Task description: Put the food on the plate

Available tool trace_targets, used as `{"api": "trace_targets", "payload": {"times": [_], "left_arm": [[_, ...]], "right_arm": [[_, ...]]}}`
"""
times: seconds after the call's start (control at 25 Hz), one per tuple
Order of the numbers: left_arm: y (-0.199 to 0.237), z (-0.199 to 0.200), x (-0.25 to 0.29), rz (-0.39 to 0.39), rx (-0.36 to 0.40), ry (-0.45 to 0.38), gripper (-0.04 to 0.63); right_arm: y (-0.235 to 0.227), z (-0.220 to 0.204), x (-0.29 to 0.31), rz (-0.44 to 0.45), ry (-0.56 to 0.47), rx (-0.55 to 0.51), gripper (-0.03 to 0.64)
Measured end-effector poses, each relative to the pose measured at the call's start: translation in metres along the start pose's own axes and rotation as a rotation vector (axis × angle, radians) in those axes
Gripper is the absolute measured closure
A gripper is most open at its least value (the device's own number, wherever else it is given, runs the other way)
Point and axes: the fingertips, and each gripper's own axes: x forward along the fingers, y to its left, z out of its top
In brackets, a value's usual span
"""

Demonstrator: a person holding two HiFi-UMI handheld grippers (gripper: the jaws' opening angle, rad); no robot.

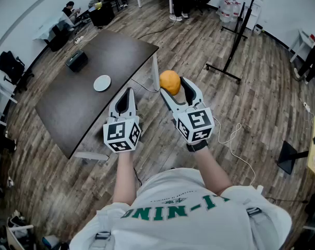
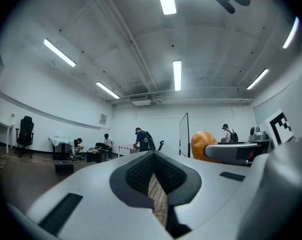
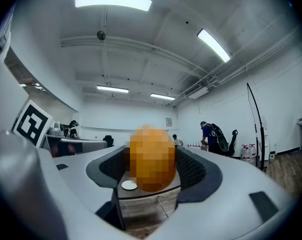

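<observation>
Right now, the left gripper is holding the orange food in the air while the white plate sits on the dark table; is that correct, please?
Not quite: it is the right gripper that holds the orange food, and the right gripper view shows it between those jaws. The left gripper holds nothing. The white plate does sit on the dark table.

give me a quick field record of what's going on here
right claw: shut on orange food, held up beside the table's corner
left claw: shut, empty
plate: white, nothing on it, on table
black box: on table beyond plate
status: food not yet on plate
</observation>
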Motion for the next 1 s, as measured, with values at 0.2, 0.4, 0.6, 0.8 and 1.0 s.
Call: {"api": "trace_targets", "payload": {"times": [0.2, 0.4, 0.6, 0.8, 1.0], "left_arm": [[-0.02, -0.012, 0.01, -0.005, -0.006, 0.007, 0.583], [-0.017, -0.032, 0.017, 0.015, -0.028, 0.042, 0.583], [0.016, -0.045, 0.032, 0.053, -0.046, 0.047, 0.583], [0.083, -0.055, 0.075, 0.085, -0.059, 0.031, 0.583], [0.164, -0.049, 0.133, 0.107, -0.066, 0.029, 0.583]], "right_arm": [[-0.015, -0.008, -0.007, 0.021, -0.007, 0.004, 0.307], [-0.021, -0.022, 0.001, 0.03, 0.011, 0.035, 0.307], [-0.012, -0.041, 0.039, 0.075, 0.041, 0.058, 0.307], [0.005, -0.055, 0.114, 0.124, 0.035, 0.068, 0.307], [0.018, -0.049, 0.212, 0.173, 0.006, 0.079, 0.307]]}}
